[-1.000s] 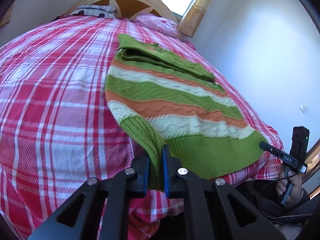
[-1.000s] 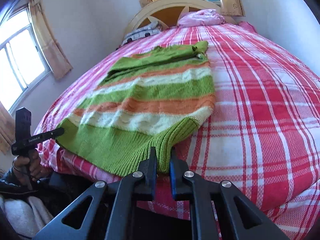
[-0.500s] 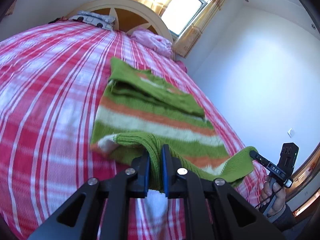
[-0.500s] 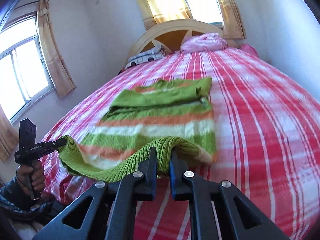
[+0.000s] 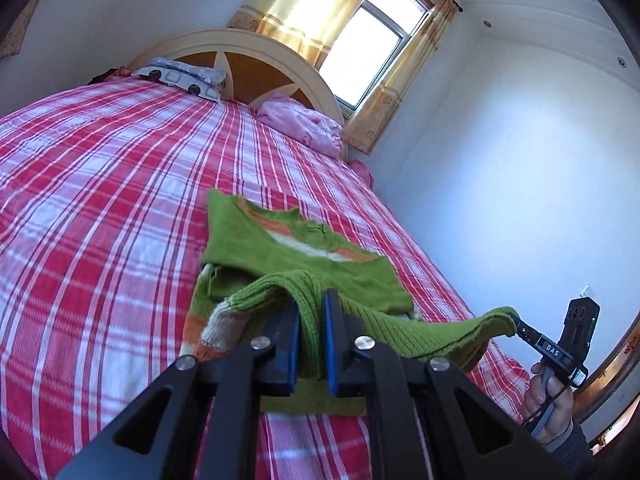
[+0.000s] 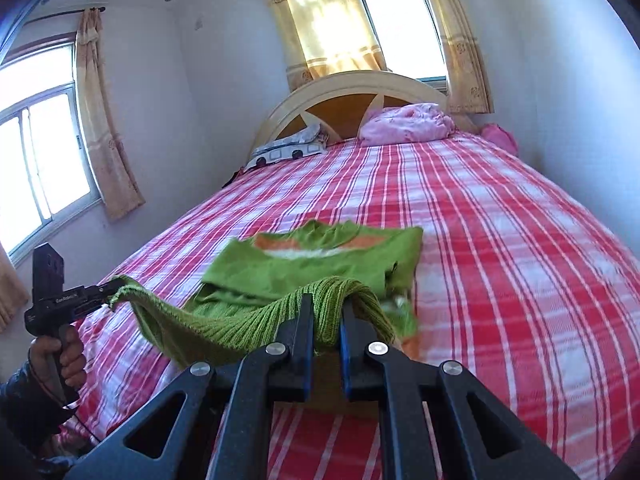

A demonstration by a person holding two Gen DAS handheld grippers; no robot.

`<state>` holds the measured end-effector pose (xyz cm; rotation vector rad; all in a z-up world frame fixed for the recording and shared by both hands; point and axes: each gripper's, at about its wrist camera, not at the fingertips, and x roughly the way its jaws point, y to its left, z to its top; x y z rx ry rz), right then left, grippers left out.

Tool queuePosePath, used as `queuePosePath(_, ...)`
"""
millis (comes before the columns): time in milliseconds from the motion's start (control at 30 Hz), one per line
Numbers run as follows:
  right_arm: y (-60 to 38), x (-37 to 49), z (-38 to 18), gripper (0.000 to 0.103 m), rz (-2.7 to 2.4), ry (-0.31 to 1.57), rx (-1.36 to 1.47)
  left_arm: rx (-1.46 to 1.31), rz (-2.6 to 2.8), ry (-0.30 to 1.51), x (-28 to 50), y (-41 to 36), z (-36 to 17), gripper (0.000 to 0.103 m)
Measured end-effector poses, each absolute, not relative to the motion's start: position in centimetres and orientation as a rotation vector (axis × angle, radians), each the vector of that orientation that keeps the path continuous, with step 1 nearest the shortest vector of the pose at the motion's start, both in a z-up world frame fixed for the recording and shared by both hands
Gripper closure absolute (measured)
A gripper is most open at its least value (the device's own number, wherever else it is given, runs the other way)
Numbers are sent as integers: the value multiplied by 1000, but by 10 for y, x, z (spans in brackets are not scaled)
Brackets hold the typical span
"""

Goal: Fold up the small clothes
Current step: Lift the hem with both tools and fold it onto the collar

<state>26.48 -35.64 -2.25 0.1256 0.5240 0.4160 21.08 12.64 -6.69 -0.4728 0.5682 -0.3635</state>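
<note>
Both the left gripper [image 5: 311,320] and right gripper [image 6: 326,320], tilted slightly downward, clench the sweater [image 5: 280,252] hem, apparently lifted above the bed [image 5: 100,200].

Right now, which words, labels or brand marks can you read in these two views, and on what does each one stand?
"DAS": on the body of the right gripper, seen from the left wrist.
Pale lettering on the body of the left gripper, seen from the right wrist: too blurred to read.
Red marks on the curved wooden frame at the right edge: not readable.
No text on the sweater.
</note>
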Motion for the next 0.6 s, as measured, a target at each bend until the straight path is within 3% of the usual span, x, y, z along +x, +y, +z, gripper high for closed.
queuePosePath(600,-343,382,8,94,390,509,84,-389,-317,518,319,128,-37,92)
